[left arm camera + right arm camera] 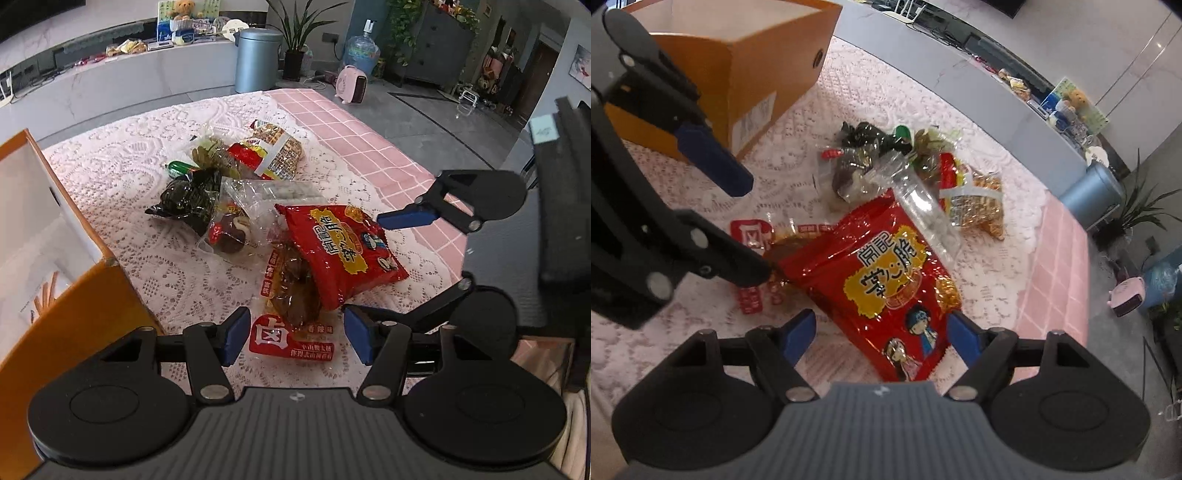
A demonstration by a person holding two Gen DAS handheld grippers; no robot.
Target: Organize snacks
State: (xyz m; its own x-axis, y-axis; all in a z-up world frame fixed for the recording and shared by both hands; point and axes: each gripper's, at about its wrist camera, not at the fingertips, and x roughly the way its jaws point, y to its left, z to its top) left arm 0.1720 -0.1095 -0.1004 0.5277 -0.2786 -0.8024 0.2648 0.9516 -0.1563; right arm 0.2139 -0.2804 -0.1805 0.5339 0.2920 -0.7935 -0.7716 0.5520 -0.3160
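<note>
Snack pile on a lace-covered surface (122, 192), taking the large red bag (886, 284) as landmark. Left gripper (295, 334): jaws open, straddling a red-labelled meat packet (291, 325) that pokes out from beneath the bag. Right gripper (882, 334): jaws open, flanking the bag's near end without pressing it. Orange box (746, 74) stands well beyond the bag, past the left gripper.

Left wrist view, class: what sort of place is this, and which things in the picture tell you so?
Most likely a home living room. A potted plant and a water dispenser bottle stand on the floor, a teddy bear sits on the long low counter, and the table wears a lace cloth.
</note>
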